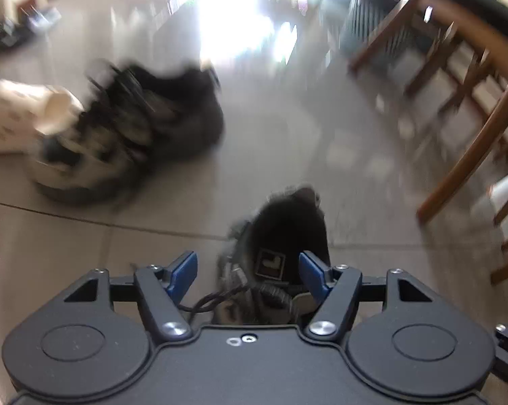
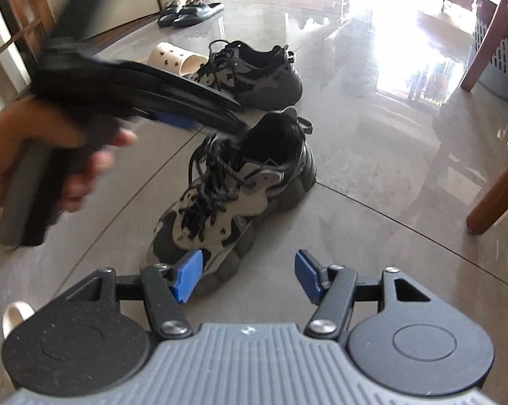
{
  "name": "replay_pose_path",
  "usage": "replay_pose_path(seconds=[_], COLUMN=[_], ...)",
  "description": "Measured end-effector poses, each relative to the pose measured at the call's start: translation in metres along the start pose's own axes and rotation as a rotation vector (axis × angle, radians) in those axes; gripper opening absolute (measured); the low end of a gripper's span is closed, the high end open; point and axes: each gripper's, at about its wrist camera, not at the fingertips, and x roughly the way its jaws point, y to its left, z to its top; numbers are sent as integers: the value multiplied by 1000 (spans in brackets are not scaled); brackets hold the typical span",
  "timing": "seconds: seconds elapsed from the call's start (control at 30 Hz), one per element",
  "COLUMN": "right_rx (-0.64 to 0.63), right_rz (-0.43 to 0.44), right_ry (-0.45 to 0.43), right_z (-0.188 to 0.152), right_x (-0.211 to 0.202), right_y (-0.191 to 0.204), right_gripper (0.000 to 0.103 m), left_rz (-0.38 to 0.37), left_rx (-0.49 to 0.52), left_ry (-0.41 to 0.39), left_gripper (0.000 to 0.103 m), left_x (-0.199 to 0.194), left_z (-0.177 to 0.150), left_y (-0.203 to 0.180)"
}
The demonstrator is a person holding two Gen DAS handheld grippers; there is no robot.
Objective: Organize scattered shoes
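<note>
1. Leftward, my hand (image 2: 51, 155) brings my left gripper (image 1: 248, 273) over the near sneaker (image 2: 233, 195) at frame centre, jaws apart astride its tongue, not pinching.
2. Right of it, my right gripper (image 2: 248, 275) hangs parted, empty, at the toe.
3. Behind sit the second sneaker (image 2: 254, 74) and a cream clog (image 2: 176, 59).

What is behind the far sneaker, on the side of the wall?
A cream perforated slipper lies behind the far sneaker. Only its open end shows; the sneaker and the blurred left gripper cover the rest.

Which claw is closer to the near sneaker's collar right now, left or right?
Left. The left claw sits over the near sneaker at its collar, pads either side of the tongue, not pressing. The right claw hangs open off the toe end, at the opposite end from the collar.
</note>
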Motion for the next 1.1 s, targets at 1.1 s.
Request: replay_pose_path(seconds=[1.1], right_rx=[-162], right_rz=[35], right_ry=[-57], right_z=[68], right_x=[-18], right_y=[94], right_gripper=[64], left_rz=[203], left_rx=[-370], left_ry=[-371], left_gripper=[44], left_x=[-212], left_z=[-128], left_y=[130])
